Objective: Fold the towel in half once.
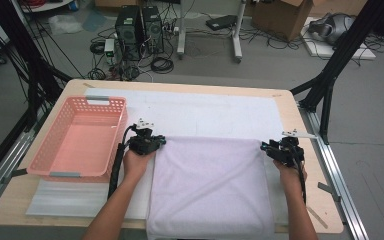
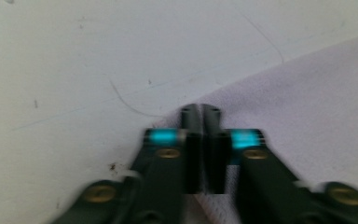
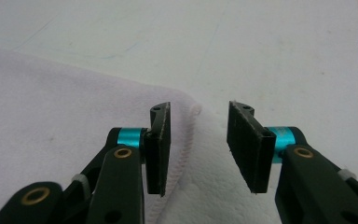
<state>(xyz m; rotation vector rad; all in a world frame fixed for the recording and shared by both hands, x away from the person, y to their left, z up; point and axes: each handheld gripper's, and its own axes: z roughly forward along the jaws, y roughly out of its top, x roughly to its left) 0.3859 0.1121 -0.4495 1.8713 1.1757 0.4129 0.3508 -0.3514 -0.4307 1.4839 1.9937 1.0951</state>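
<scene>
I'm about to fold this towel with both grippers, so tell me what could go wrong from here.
1. The right gripper is open around its corner of the towel, while the left gripper is shut; lifting now could skew the fold.
2. The towel's near edge hangs over the table and might drag it off.

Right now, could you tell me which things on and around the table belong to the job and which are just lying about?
In the job:
- pale lilac towel
- left gripper, shut on the towel's far left corner
- right gripper, open over the far right corner

Lying about:
- pink basket
- white table mat
- computer towers on the floor
- cardboard box
</scene>
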